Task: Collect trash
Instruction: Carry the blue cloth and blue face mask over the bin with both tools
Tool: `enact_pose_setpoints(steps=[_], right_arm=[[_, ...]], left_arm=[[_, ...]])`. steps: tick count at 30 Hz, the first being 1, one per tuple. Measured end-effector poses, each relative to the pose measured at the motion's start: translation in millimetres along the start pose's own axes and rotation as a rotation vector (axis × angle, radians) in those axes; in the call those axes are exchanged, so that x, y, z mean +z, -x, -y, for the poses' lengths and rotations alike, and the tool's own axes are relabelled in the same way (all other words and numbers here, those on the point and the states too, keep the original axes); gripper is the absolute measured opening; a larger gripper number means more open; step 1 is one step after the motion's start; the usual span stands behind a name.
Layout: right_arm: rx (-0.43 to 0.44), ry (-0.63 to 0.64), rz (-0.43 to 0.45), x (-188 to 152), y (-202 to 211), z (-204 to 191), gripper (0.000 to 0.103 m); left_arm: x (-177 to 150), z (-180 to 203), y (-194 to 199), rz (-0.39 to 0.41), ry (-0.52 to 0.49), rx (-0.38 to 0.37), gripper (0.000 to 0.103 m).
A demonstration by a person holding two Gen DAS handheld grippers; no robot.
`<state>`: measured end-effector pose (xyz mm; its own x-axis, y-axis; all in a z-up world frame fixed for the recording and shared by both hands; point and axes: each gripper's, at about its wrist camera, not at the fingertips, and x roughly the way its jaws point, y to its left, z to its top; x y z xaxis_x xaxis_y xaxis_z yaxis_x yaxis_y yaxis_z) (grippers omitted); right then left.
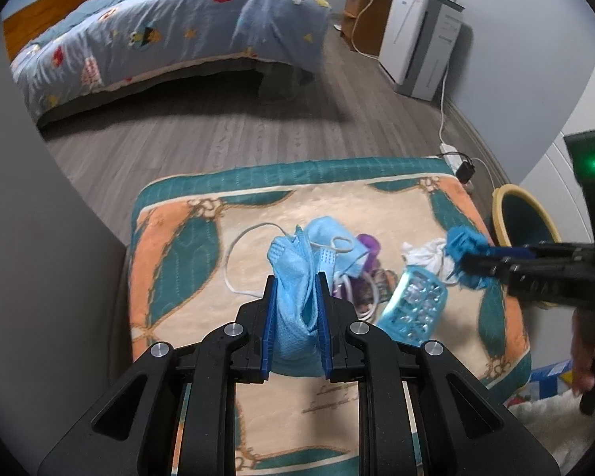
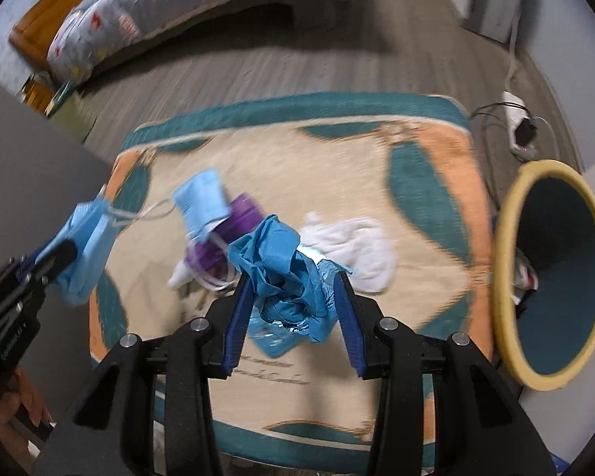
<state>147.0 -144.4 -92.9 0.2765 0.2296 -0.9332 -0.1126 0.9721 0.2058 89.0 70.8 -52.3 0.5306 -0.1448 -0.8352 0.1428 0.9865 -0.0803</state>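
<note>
My left gripper (image 1: 296,281) is shut on a light blue face mask (image 1: 293,297) and holds it above the patterned blanket (image 1: 170,246); it also shows at the left of the right wrist view (image 2: 85,246). My right gripper (image 2: 293,277) is shut on a crumpled blue glove (image 2: 281,269), also seen in the left wrist view (image 1: 466,254). On the blanket lie a second light blue mask (image 2: 202,202), a purple wrapper (image 2: 238,218), a white crumpled tissue (image 2: 357,250) and a light blue blister pack (image 1: 414,305). The trash bin (image 2: 555,273) with a yellow rim stands at the right.
A bed (image 1: 158,35) with a blue quilt stands across the wooden floor (image 1: 218,135). A white appliance (image 1: 420,39) and a power strip (image 2: 521,119) with cables sit by the right wall. A grey panel (image 1: 39,277) rises at the left.
</note>
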Motion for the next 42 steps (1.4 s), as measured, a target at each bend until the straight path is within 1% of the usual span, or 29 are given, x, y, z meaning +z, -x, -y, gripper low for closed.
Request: enact_pose_setpoints(steps=[3,10,15,25,33,40,42], right_arm=[[0.008,-0.048,0.026,4,10,22,0.041],[-0.025,-0.096,0.085,5,32,66,0.041],[-0.049,-0.109,0.106,4,41,92,0.041],[-0.134,-0.113,0.173,3,63,139,0.041],[-0.171,-0.132,0.196,2,73,168,0.041],[-0.169,-0.198,0.213,5,83,200,0.041],[-0.180,-0.209,0.219,6,87,211,0.041]], left_arm=[[5,13,1,0.018,-0.012,-0.004,0.019],[16,51,2,0.060,-0.049,-0.012,0.019],[21,80,-5,0.060,-0.084,-0.023,0.019],[31,140,-21,0.056,-0.151,-0.065,0.019],[42,187,-37,0.054,-0.193,-0.107,0.019],[48,221,-49,0.056,-0.231,-0.149,0.019],[49,233,-51,0.057,-0.247,-0.166,0.019]])
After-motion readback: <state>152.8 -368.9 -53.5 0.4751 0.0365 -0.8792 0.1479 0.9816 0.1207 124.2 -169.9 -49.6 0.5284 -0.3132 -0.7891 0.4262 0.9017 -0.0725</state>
